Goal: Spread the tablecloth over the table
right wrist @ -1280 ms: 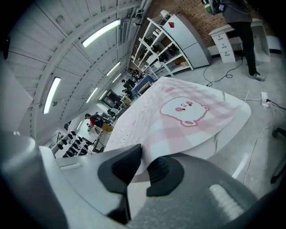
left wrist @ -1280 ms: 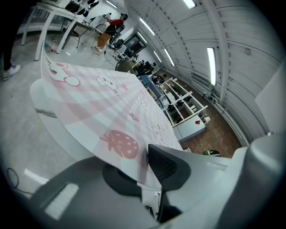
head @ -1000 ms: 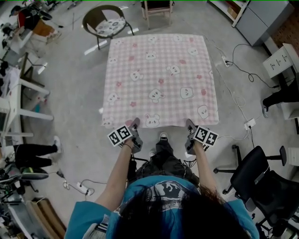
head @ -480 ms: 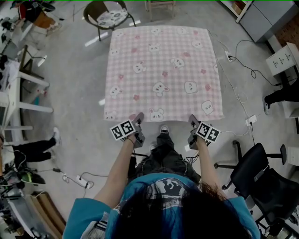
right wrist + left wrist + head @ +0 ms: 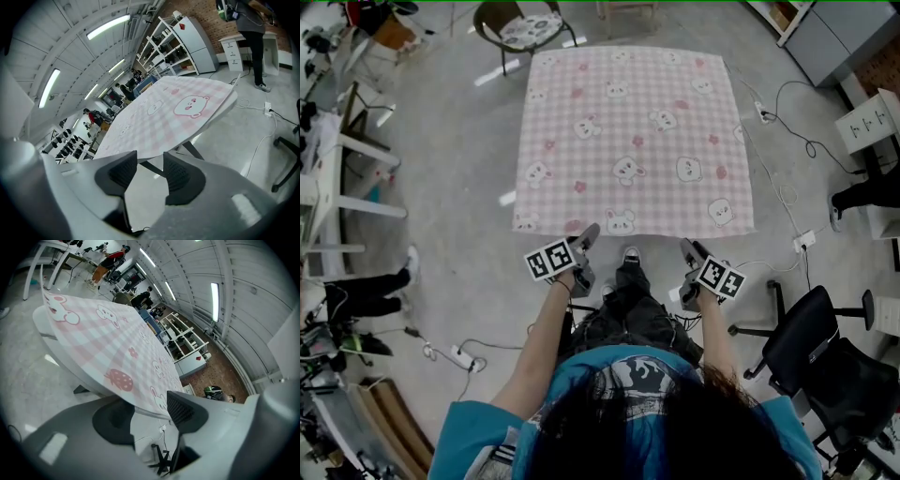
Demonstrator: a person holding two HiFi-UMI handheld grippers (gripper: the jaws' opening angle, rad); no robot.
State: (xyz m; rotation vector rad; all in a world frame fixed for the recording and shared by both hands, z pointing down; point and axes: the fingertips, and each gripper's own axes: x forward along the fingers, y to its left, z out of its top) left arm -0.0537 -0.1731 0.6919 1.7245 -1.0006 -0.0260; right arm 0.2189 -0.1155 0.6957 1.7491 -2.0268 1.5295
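The pink checked tablecloth (image 5: 633,141) with bear prints lies flat over the whole table; its near edge hangs just ahead of both grippers. My left gripper (image 5: 587,236) sits just off the near left part of that edge, jaws opening, with nothing between them. In the left gripper view the tablecloth (image 5: 117,348) lies beyond the left gripper (image 5: 147,416), apart from the pads. My right gripper (image 5: 688,249) is just short of the near right corner, jaws opening and empty. In the right gripper view the tablecloth (image 5: 173,110) lies past the right gripper (image 5: 150,177), whose gap shows only floor.
A round chair (image 5: 520,26) with a cushion stands beyond the table's far left corner. A black office chair (image 5: 814,345) is at my right. Cables and a power strip (image 5: 804,244) lie on the floor at the right. White desks (image 5: 328,192) line the left side.
Both grippers have let go of the cloth's near edge and drawn back from it toward my body. Their jaws now stand wider. The cloth lies still on the table.
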